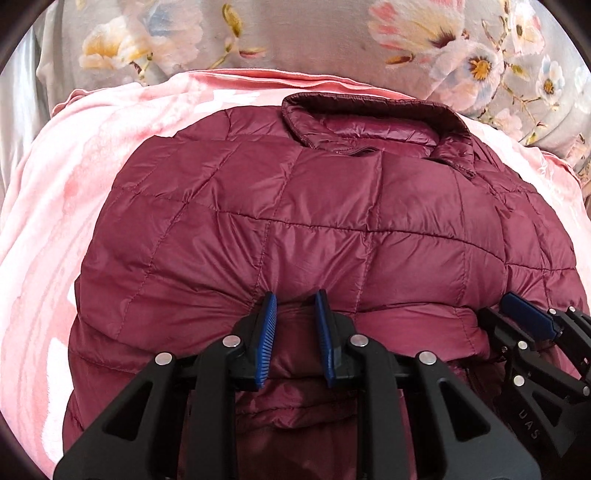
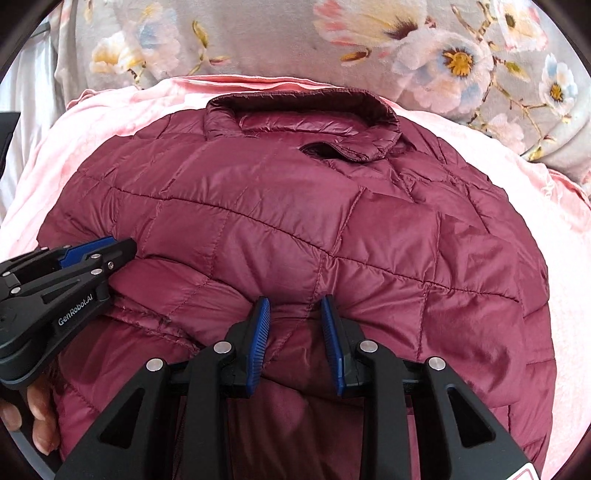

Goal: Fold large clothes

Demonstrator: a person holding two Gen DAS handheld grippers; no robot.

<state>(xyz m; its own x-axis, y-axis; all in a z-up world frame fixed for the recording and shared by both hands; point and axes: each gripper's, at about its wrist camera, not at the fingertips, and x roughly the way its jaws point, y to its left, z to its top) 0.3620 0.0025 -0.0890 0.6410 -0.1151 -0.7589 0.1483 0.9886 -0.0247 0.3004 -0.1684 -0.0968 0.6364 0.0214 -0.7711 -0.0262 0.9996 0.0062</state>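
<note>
One maroon quilted jacket (image 1: 295,206), folded, filling mid-frame in both views, collar (image 1: 369,122) toward the top. Two grippers: left gripper (image 1: 297,299) at lower centre of its own view, jaws partly closed, a bulge of jacket edge pinched between the blue pads; right gripper (image 2: 295,304) likewise, fabric bunched between its pads. Beneath, one pink blanket (image 1: 74,166); along the top, one grey floral quilt (image 1: 295,33).
</note>
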